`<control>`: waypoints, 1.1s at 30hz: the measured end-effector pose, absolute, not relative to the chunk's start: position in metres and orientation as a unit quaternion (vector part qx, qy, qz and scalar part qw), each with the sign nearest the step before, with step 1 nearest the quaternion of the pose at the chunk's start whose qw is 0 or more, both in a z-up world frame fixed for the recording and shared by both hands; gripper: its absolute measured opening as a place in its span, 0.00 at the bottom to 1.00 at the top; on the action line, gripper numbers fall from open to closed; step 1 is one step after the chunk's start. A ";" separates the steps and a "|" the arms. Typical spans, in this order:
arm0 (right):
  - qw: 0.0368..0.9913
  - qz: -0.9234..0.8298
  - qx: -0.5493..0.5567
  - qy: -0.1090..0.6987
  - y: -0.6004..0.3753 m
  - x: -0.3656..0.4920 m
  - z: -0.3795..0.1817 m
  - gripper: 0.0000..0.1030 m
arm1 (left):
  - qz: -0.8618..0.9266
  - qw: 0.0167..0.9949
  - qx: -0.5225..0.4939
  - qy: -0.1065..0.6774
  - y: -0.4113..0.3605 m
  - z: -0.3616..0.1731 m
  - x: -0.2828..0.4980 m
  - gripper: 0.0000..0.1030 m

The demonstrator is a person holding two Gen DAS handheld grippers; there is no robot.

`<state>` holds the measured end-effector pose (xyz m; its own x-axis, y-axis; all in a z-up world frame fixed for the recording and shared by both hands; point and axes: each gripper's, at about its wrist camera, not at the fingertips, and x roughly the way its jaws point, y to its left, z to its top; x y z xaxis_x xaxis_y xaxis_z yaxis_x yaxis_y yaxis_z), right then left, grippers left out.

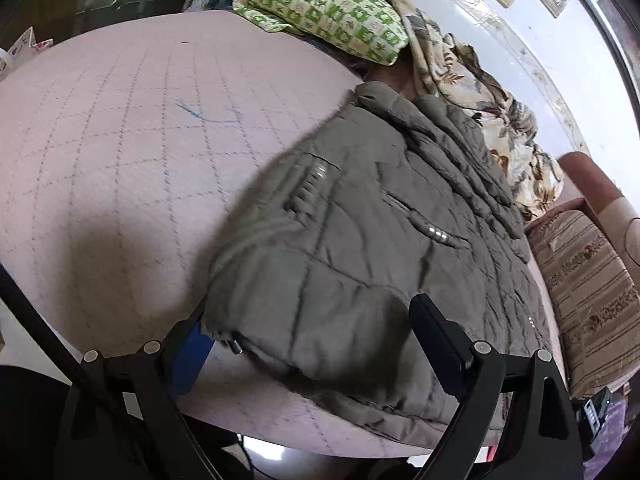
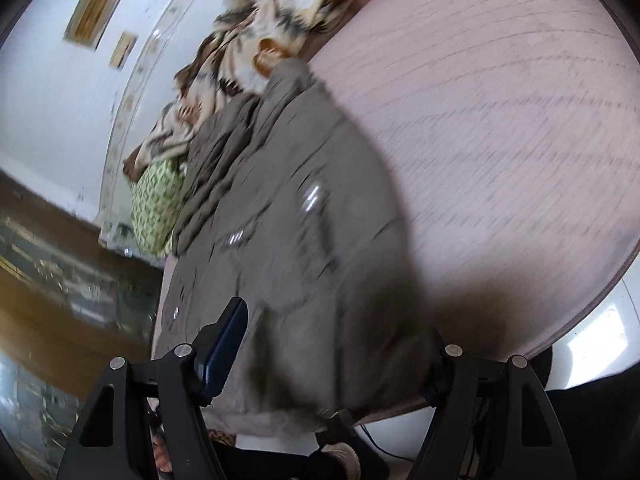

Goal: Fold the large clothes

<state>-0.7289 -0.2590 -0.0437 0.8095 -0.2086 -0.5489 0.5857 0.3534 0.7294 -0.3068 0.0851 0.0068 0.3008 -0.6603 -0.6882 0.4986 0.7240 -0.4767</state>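
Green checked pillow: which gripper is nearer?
Hard to call, neither clearly. The left gripper and right gripper both straddle the near hem of the grey jacket, open, with the green checked pillow far beyond at the bed's head.

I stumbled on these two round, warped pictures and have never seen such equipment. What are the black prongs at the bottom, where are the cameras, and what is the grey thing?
Each picture comes from a fisheye camera on a hand-held two-finger gripper, looking along its fingers. The black prongs are those fingers. The left gripper and the right gripper both stand open around the near edge of a grey padded jacket lying on a pink quilted bed. Nothing is clamped yet. Beyond it lie a green checked pillow and a leaf-patterned blanket.
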 end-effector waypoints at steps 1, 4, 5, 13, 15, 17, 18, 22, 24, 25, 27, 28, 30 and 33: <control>0.807 -0.243 0.505 0.187 -0.251 -0.723 -0.044 0.74 | -0.364 0.801 -0.088 0.468 0.083 0.007 -0.308 0.90; 0.812 -0.218 0.508 0.185 -0.237 -0.710 -0.048 0.66 | -0.373 0.799 -0.080 0.465 0.075 0.006 -0.316 0.90; 0.815 -0.206 0.509 0.186 -0.233 -0.704 -0.050 0.63 | -0.374 0.801 -0.074 0.462 0.072 0.006 -0.318 0.90; 0.829 -0.231 0.467 0.202 -0.230 -0.694 -0.049 0.30 | -0.343 0.837 -0.032 0.425 0.069 0.008 -0.322 0.67; 0.830 -0.234 0.462 0.206 -0.229 -0.692 -0.051 0.30 | -0.335 0.845 -0.010 0.417 0.063 0.008 -0.326 0.67; 0.829 -0.234 0.464 0.206 -0.230 -0.692 -0.053 0.30 | -0.333 0.848 0.000 0.411 0.059 0.007 -0.327 0.67; 0.831 -0.236 0.458 0.209 -0.230 -0.691 -0.053 0.30 | -0.332 0.849 0.006 0.410 0.057 0.007 -0.327 0.70; 0.839 -0.243 0.437 0.214 -0.226 -0.688 -0.051 0.30 | -0.321 0.858 0.057 0.398 0.040 0.004 -0.333 0.82; 0.841 -0.244 0.435 0.212 -0.226 -0.688 -0.051 0.30 | -0.314 0.861 0.072 0.393 0.035 0.004 -0.335 0.84; 0.841 -0.243 0.436 0.210 -0.226 -0.689 -0.052 0.30 | -0.313 0.861 0.072 0.394 0.035 0.003 -0.334 0.84; 0.840 -0.241 0.439 0.206 -0.227 -0.689 -0.052 0.30 | -0.312 0.861 0.070 0.396 0.036 0.003 -0.333 0.85; 0.840 -0.240 0.442 0.202 -0.227 -0.690 -0.053 0.30 | -0.311 0.862 0.073 0.394 0.036 0.003 -0.334 0.85; 0.839 -0.239 0.446 0.198 -0.227 -0.693 -0.054 0.30 | -0.308 0.865 0.077 0.388 0.036 0.004 -0.336 0.84; 0.835 -0.234 0.453 0.207 -0.230 -0.693 -0.054 0.30 | -0.307 0.868 0.082 0.382 0.037 0.004 -0.339 0.82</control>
